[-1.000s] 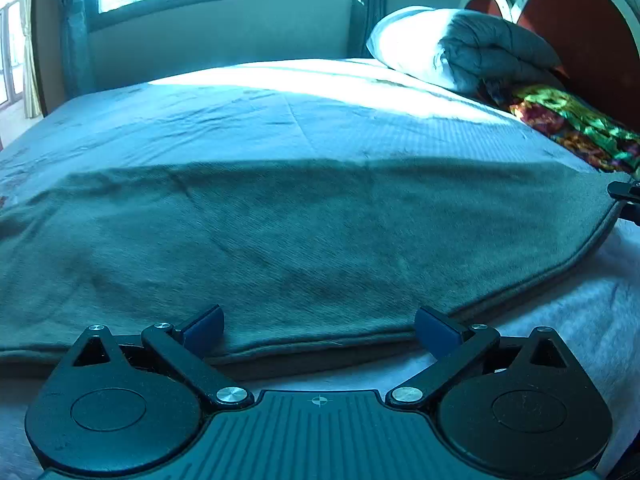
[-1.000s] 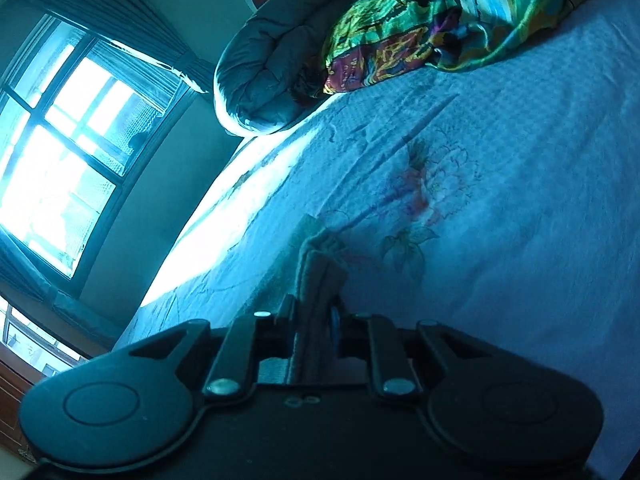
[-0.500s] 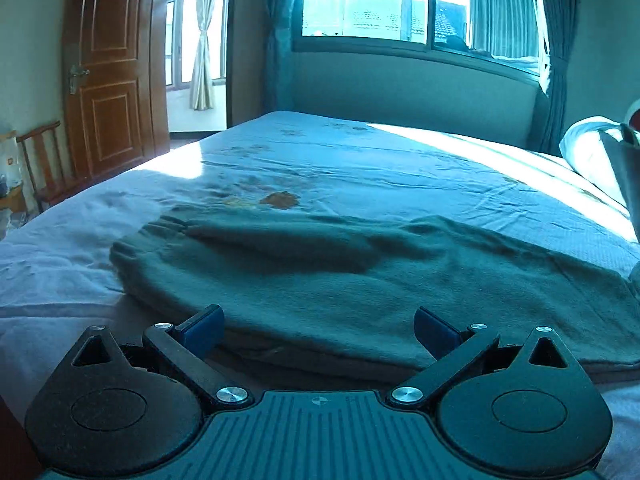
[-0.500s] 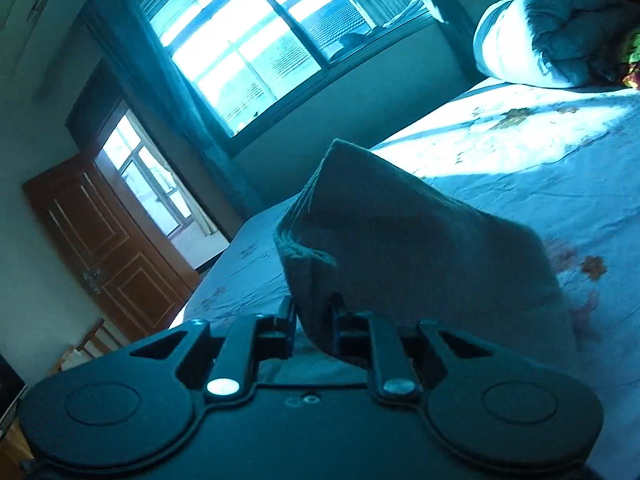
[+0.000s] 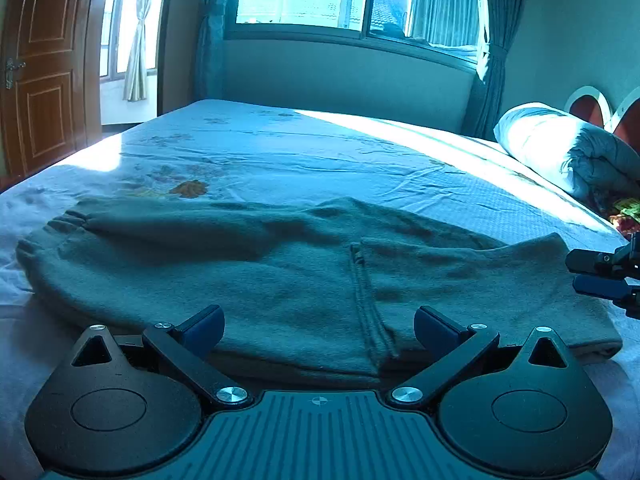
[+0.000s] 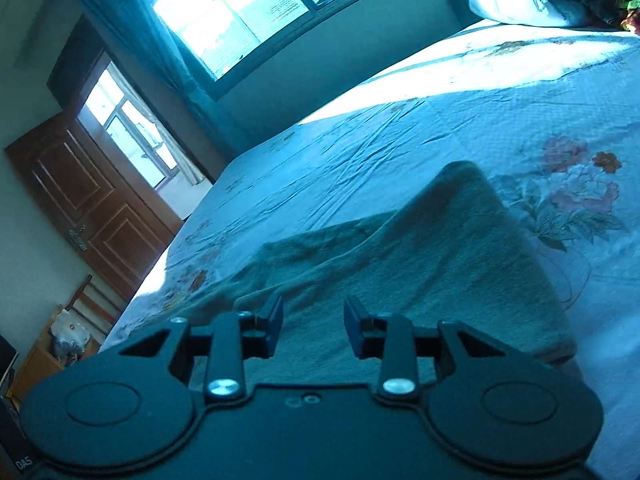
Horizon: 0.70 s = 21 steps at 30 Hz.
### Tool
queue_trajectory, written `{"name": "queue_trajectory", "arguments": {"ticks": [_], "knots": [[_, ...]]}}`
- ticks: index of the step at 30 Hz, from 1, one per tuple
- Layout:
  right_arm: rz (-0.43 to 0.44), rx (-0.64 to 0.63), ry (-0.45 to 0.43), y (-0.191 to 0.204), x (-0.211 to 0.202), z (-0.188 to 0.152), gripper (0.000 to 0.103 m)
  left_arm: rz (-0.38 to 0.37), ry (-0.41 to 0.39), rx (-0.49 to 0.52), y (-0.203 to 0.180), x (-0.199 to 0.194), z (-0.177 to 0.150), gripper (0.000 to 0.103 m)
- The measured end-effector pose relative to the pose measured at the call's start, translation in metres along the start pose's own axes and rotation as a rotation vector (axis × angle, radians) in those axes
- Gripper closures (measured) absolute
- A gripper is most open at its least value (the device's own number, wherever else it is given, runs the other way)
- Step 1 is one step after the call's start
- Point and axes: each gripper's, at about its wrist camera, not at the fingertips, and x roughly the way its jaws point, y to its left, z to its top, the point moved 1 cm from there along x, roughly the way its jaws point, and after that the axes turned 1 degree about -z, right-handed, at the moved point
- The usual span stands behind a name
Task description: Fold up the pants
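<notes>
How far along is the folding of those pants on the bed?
One fold looks done: the pants lie on the bed with one end laid back over the rest, its edge showing across the middle. The right tool has just been opening and its fingers no longer pinch the cloth. The left tool is open and empty. Probably left: at least one more fold, as the pants are still long.

Grey fleece pants [image 5: 304, 276] folded over, lying flat across bed, one corner humped up.
</notes>
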Motion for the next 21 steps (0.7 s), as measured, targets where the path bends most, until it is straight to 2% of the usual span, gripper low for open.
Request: {"name": "queue_trajectory", "arguments": {"ticks": [3, 5, 10, 14, 17, 19, 21], "knots": [[-0.052, 0.048, 0.001, -0.03, -0.002, 0.019, 0.077, -0.077, 0.032, -0.025, -0.008, 0.002, -0.001, 0.002], [-0.042, 0.084, -0.023, -0.042, -0.015, 0.023, 0.076, -0.123, 0.056, -0.06, -0.008, 0.006, -0.005, 0.002], [0.031, 0.215, 0.025, -0.068, -0.045, -0.011, 0.076, -0.199, 0.112, -0.124, -0.012, 0.023, -0.009, 0.004], [0.042, 0.34, 0.059, -0.081, -0.042, -0.035, 0.076, -0.23, 0.146, -0.122, -0.022, 0.03, -0.011, 0.013], [0.059, 0.406, 0.069, -0.087, -0.029, -0.036, 0.075, -0.235, 0.15, -0.116, -0.027, 0.031, -0.011, 0.021], [0.042, 0.428, 0.097, -0.089, -0.019, -0.033, 0.075, -0.233, 0.148, -0.129, -0.027, 0.031, -0.01, 0.024], [0.064, 0.387, 0.093, -0.08, -0.024, -0.024, 0.075, -0.226, 0.147, -0.12, -0.028, 0.03, -0.011, 0.025]]}}
